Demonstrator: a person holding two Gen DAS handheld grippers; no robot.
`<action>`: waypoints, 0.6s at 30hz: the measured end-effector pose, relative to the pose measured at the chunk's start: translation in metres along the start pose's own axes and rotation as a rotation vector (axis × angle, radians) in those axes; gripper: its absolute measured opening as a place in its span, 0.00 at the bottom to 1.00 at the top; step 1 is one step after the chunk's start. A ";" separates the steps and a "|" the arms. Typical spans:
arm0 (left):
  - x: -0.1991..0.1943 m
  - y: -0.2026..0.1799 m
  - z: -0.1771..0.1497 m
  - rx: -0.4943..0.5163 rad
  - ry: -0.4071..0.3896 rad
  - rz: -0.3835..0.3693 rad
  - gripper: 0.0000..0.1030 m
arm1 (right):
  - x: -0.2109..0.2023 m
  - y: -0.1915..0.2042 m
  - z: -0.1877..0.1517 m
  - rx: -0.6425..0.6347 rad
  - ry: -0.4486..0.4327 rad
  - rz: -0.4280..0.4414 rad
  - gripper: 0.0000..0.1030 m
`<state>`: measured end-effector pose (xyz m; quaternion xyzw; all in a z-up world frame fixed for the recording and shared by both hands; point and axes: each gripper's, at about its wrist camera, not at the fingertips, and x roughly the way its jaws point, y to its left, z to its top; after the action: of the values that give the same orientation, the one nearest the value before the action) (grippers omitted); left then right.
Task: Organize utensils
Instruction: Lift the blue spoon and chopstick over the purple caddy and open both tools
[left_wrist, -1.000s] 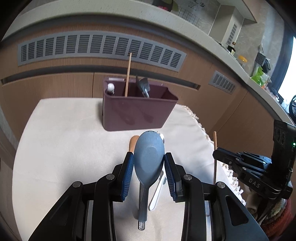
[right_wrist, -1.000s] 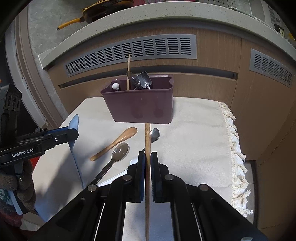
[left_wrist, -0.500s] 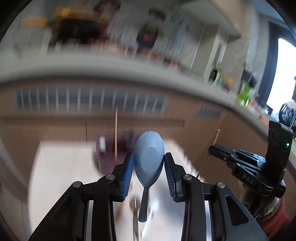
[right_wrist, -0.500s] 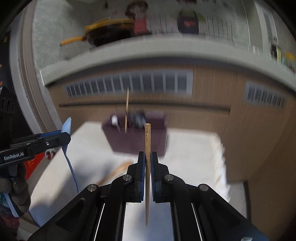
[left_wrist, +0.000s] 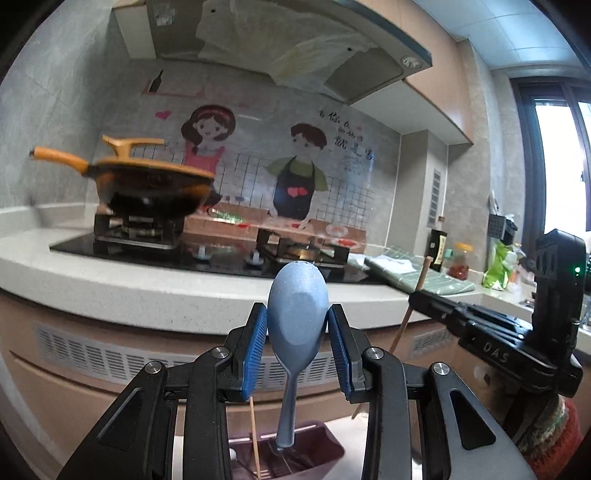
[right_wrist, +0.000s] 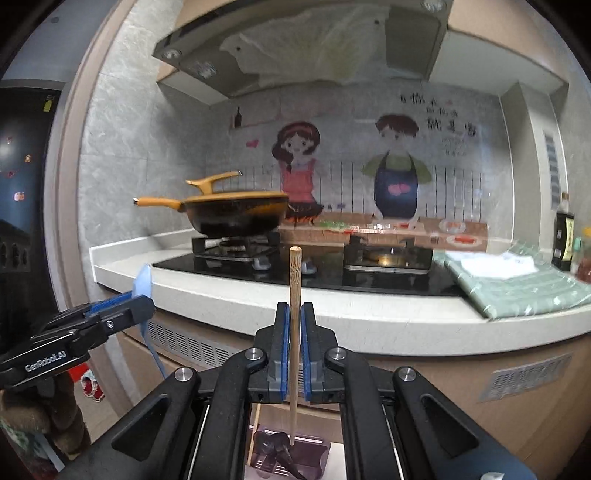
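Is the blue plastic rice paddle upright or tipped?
Upright: the blue plastic rice paddle stands blade-up between the left gripper's pads, handle hanging toward the maroon utensil caddy.

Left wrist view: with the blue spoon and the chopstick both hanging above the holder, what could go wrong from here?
1. The left claw pinches the blue plastic rice spoon by its rounded bowl, so it could slip or swing.
2. The right claw holds the thin wooden chopstick mid-length. It might tilt and miss the maroon plastic utensil holder.
3. The holder already contains utensils that may block either handle.
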<state>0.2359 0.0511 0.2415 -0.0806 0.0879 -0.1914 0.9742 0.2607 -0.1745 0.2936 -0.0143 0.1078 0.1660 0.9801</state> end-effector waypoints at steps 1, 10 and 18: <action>0.007 0.003 -0.007 -0.006 0.011 -0.001 0.34 | 0.006 -0.001 -0.003 0.003 0.010 -0.001 0.05; 0.075 0.040 -0.086 -0.096 0.111 0.013 0.34 | 0.074 -0.019 -0.074 0.019 0.167 0.000 0.05; 0.107 0.058 -0.133 -0.136 0.220 0.042 0.34 | 0.112 -0.027 -0.119 0.051 0.285 0.010 0.05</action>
<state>0.3276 0.0465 0.0863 -0.1234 0.2088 -0.1725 0.9547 0.3480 -0.1719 0.1533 -0.0121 0.2502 0.1644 0.9541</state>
